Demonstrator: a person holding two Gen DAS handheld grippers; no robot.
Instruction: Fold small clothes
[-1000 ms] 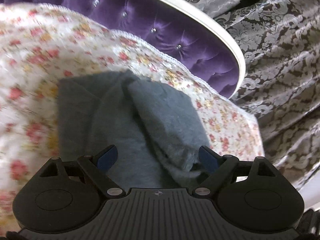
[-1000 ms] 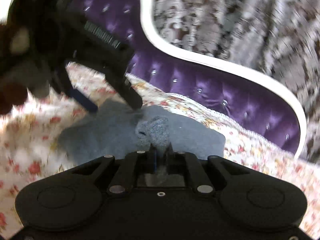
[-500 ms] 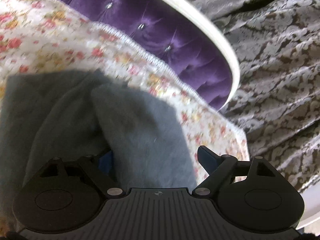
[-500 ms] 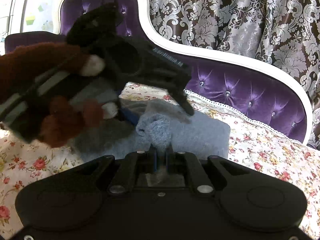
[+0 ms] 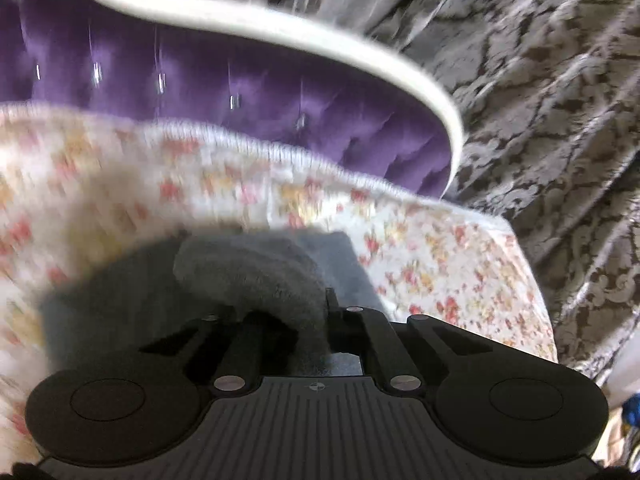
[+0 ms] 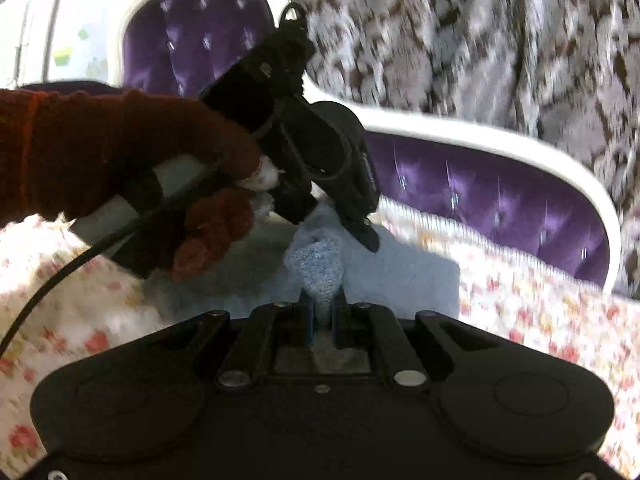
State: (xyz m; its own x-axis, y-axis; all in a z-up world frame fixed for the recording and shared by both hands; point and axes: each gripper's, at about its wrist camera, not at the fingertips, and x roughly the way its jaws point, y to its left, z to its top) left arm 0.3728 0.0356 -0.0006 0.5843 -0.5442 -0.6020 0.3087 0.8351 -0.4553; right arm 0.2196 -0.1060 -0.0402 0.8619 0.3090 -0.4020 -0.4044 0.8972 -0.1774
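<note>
Fold just starting: left claw point(image 5: 316, 320) and right claw point(image 6: 323, 316) both clamped on bunched grey garment point(image 6: 400, 276), 12 o'clock of each, on floral bed point(image 6: 540, 312); flattening remains.

Bedspread point(image 5: 440, 248): white, small red and yellow flowers, fringed edge | Headboard point(image 5: 248, 112): purple tufted satin, shiny buttons, curved white frame point(image 5: 280, 28) above | Curtain point(image 5: 540, 100): grey-brown damask, behind the headboard | Both views motion-blurred
</note>
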